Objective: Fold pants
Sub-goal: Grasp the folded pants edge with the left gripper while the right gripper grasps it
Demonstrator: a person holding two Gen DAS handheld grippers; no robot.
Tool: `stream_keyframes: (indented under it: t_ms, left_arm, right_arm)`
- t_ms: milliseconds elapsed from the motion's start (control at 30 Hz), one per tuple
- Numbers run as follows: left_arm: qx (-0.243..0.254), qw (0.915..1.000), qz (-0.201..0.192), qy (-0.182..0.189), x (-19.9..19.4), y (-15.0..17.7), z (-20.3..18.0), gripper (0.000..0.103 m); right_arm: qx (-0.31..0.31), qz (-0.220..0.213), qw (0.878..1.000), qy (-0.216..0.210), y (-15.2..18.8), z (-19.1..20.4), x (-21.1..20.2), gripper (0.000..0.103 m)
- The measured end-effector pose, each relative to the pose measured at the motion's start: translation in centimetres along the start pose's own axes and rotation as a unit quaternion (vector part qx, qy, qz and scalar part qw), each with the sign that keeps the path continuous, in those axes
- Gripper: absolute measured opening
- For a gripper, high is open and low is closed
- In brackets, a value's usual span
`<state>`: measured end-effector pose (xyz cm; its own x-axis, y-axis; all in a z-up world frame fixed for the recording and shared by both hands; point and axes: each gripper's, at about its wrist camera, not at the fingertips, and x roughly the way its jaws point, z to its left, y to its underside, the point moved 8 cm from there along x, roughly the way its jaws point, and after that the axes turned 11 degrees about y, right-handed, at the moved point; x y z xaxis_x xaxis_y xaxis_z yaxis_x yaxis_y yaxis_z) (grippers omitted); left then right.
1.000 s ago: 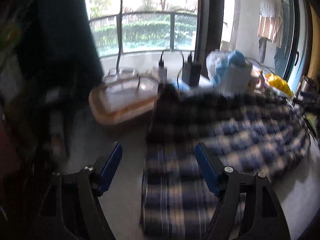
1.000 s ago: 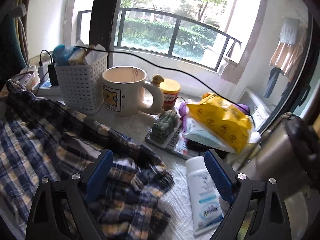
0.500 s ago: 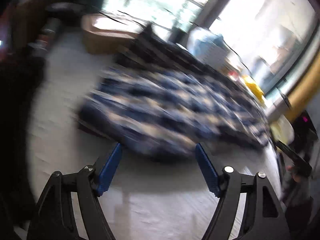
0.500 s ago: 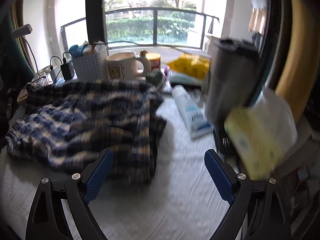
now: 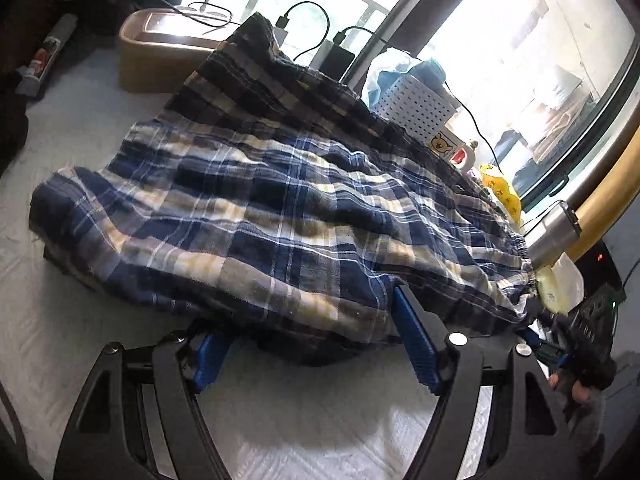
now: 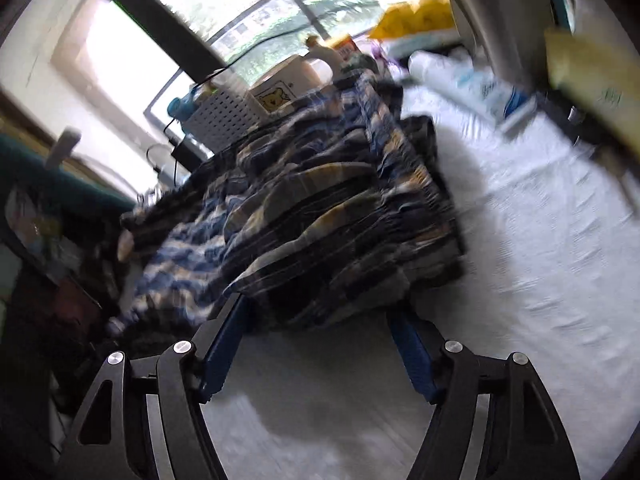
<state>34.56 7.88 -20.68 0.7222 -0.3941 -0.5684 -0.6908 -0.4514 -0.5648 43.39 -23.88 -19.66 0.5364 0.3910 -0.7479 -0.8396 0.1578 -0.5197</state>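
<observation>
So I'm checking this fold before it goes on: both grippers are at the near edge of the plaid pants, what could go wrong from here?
1. The right gripper is closing on bunched layers of the plaid pants; it might pinch only some of them.
2. The left gripper stands open with the hem draped over its fingers, so it may lift unevenly.
3. The far edge lies against the white basket and mug; pulling could drag them.

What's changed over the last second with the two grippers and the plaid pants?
Both grippers dropped toward the near edge of the plaid pants and rolled. The left gripper now straddles that edge, fabric over its fingertips, jaws as wide as before. The right gripper left the clutter by the mug and reached the pants' edge; its jaws are closing, nothing pinched yet. The pants lie unfolded on the white cover, as before.
</observation>
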Motion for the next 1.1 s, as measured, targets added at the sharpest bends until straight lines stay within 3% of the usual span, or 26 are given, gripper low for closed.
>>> stream_keyframes:
  t_ms: [67,133,167,200,233,333,500,733,1000,1100]
  left_arm:
    - [0.015,0.9997,0.005,-0.019,0.1,-0.1,-0.1,0.063]
    - [0.026,0.9991,0.016,-0.031,0.3,0.1,0.3,0.030]
    - [0.026,0.9991,0.021,-0.027,0.2,0.2,0.3,0.025]
    - [0.026,0.9991,0.022,-0.024,0.2,0.3,0.3,0.017]
    - [0.034,0.9989,0.023,-0.025,0.0,0.3,0.0,0.013]
    - [0.061,0.9972,0.029,-0.031,-0.8,0.5,-1.3,0.011]
    - [0.090,0.9942,0.053,-0.026,-3.0,1.7,-3.2,0.011]
    - [0.118,0.9881,0.098,-0.015,-6.2,6.1,-6.6,0.011]
    - [0.133,0.9829,0.125,-0.025,-7.1,9.5,-7.2,0.015]
    - [0.143,0.9802,0.131,-0.040,-7.9,9.7,-6.2,0.028]
  right_arm:
    - [0.030,0.000,0.999,-0.018,-0.8,-0.2,0.4,0.073]
    - [0.065,-0.006,0.997,-0.035,-1.7,-0.3,1.0,0.071]
    - [0.071,-0.009,0.997,-0.035,-2.0,-0.4,1.2,0.063]
    - [0.074,-0.007,0.997,-0.028,-2.0,-0.6,1.6,0.037]
    - [0.077,-0.001,0.997,-0.023,-1.9,-0.8,2.0,0.018]
    - [0.053,-0.006,0.998,-0.015,-1.7,-0.5,1.5,0.010]
    - [-0.037,-0.039,0.998,0.022,-2.2,0.5,-2.2,0.008]
    - [-0.140,-0.038,0.988,0.059,-0.6,-0.3,-6.7,0.006]
    - [-0.164,-0.033,0.980,0.104,3.0,-4.4,-8.5,0.006]
    - [-0.159,-0.030,0.978,0.131,4.0,-6.5,-8.2,0.006]
